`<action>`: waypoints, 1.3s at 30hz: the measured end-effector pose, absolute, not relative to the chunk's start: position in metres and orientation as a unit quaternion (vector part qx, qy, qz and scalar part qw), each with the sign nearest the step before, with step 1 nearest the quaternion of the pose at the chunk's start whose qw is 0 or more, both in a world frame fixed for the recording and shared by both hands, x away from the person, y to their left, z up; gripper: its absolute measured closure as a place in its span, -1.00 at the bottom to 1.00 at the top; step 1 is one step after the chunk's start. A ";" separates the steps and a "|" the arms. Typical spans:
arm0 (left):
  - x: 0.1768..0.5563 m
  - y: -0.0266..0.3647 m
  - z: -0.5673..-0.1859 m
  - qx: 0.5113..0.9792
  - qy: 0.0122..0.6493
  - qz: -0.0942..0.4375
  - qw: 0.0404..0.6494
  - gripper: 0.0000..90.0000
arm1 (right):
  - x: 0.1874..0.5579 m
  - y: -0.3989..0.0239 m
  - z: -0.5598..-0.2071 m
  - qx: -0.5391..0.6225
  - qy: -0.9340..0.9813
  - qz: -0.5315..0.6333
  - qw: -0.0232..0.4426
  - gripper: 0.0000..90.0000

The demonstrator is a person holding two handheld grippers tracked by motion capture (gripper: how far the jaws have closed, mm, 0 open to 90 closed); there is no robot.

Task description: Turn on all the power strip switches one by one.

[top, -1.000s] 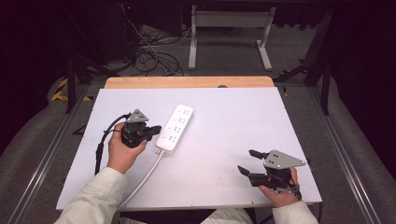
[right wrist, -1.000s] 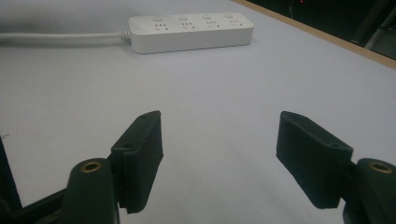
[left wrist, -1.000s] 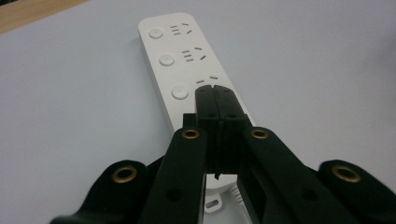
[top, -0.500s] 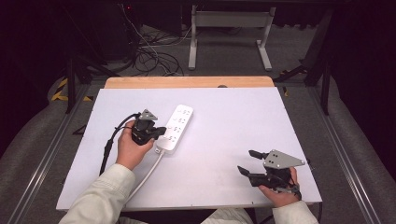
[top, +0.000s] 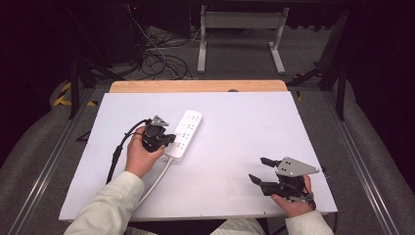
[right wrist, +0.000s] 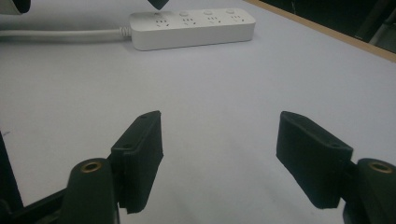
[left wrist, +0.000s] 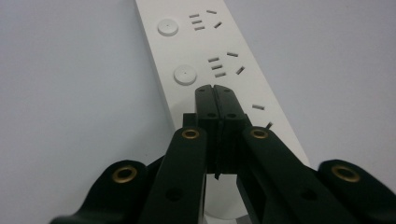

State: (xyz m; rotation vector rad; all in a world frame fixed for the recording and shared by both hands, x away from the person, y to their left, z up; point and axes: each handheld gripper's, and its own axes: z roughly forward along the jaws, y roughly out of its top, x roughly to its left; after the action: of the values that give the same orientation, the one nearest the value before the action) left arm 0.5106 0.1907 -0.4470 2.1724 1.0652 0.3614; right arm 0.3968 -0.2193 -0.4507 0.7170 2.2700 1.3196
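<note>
From the high view we see a white power strip point(top: 185, 134) lying left of centre on the pale table point(top: 244, 127), its long axis running toward the upper right, with its white cord point(top: 154, 182) trailing down toward the lower left. The left gripper point(top: 169, 139) sits over the strip's near end, held by the left hand point(top: 139, 155). The right gripper point(top: 262, 169) rests at the lower right of the frame, well apart from the strip, its jaws spread.

In the left gripper view we look straight down the left gripper point(left wrist: 215, 88), whose jaws are pressed together with nothing between them, tips over the power strip point(left wrist: 205, 60). Here we can make out what the high view blurs: round switch buttons point(left wrist: 185, 74) beside the socket slots.

In the right gripper view the right gripper point(right wrist: 219, 135) has its jaws wide apart above bare table point(right wrist: 224, 79). At the upper left the power strip point(right wrist: 194, 28) lies side-on, its cord point(right wrist: 60, 33) leaving toward the left edge.
</note>
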 end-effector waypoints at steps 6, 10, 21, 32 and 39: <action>0.512 0.190 -0.450 0.840 0.408 0.145 0.327 1.00 | 0.397 -0.220 -0.451 0.257 0.816 0.475 0.208 -0.28; 0.512 0.189 -0.451 0.841 0.409 0.151 0.322 1.00 | 0.397 -0.219 -0.451 0.257 0.816 0.475 0.208 -0.28; 0.509 0.188 -0.452 0.843 0.403 0.157 0.322 1.00 | 0.397 -0.220 -0.451 0.257 0.816 0.474 0.208 -0.28; 0.509 0.190 -0.453 0.846 0.395 0.152 0.326 1.00 | 0.397 -0.219 -0.451 0.255 0.818 0.472 0.207 -0.28; 0.509 0.189 -0.453 0.845 0.397 0.153 0.324 1.00 | 0.397 -0.219 -0.451 0.255 0.818 0.472 0.206 -0.28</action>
State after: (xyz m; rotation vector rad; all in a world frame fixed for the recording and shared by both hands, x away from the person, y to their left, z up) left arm 0.5093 0.1887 -0.4532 2.2171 1.0423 0.4022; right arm 0.3970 -0.2188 -0.4512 0.7111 2.2798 1.3145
